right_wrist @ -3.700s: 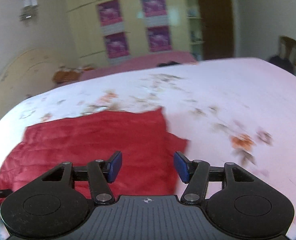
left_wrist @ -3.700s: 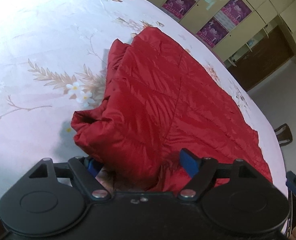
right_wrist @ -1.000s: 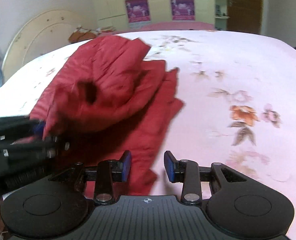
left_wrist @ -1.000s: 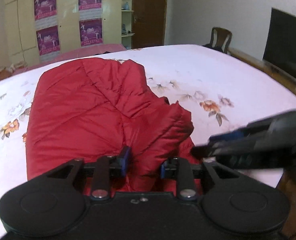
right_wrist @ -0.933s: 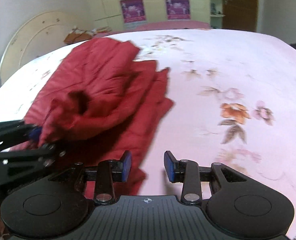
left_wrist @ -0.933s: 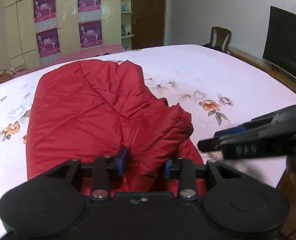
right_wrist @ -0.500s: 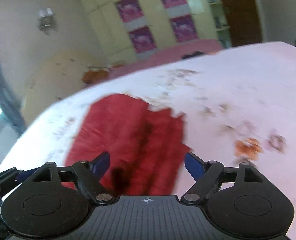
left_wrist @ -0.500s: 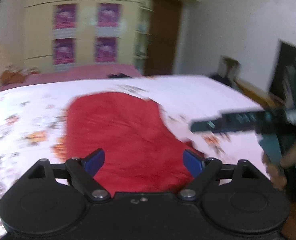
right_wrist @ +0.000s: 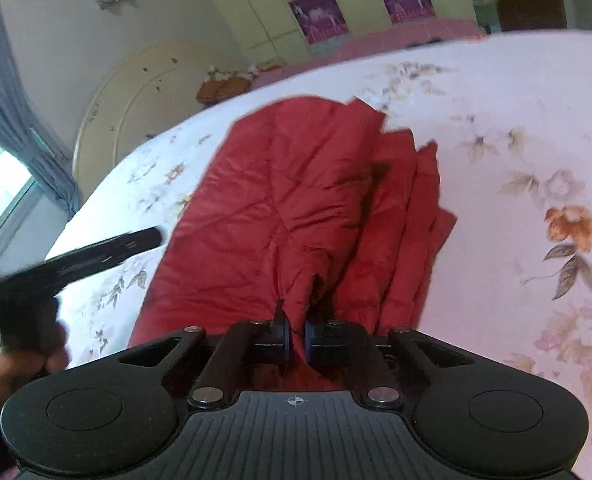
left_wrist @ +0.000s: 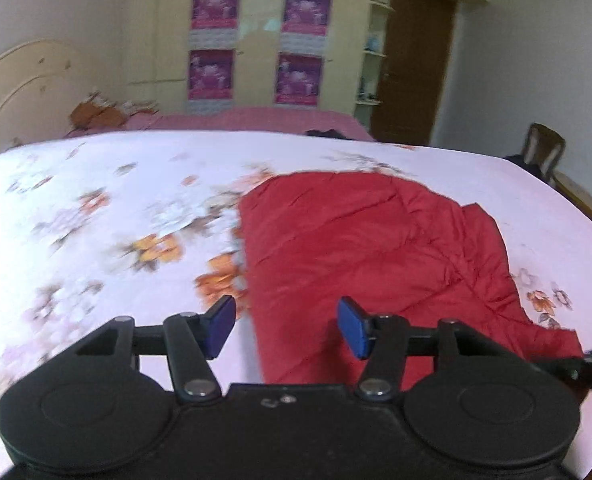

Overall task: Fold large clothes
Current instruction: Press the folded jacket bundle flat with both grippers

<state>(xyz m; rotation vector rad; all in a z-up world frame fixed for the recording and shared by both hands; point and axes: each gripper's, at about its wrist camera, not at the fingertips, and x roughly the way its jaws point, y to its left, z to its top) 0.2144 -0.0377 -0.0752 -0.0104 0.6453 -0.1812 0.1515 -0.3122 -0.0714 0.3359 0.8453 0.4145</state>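
Since the frame half a second back, both hand-held grippers have changed places relative to the cloth: the right one, then spread wide above it, has come down and clamped, while the left one has stayed spread and drifted toward the garment's left border. Largest in view is the bed (left_wrist: 95, 208) with its pale floral sheet, and on it, toward 2 o'clock in the left wrist view, lies the red quilted jacket (left_wrist: 360, 240), flattened into a rough oblong. By the look of it the fold is partly done: in the right wrist view a broad padded panel lies at 11 o'clock, and stacked narrower layers run alongside at 1 o'clock, their edges stepped rather than squared. What seems left is a further fold across the length and some tidying of those uneven edges. The right hand-held gripper (right_wrist: 296, 338) has its pads pressed together on a raised pinch of the jacket's near hem, at 6 o'clock of the garment. The left hand-held gripper (left_wrist: 285, 328) has its blue pads wide apart with nothing between them, poised over the near left edge of the fabric; whether it touches the cloth I cannot tell. No container of any kind shows, so nothing is held in one.
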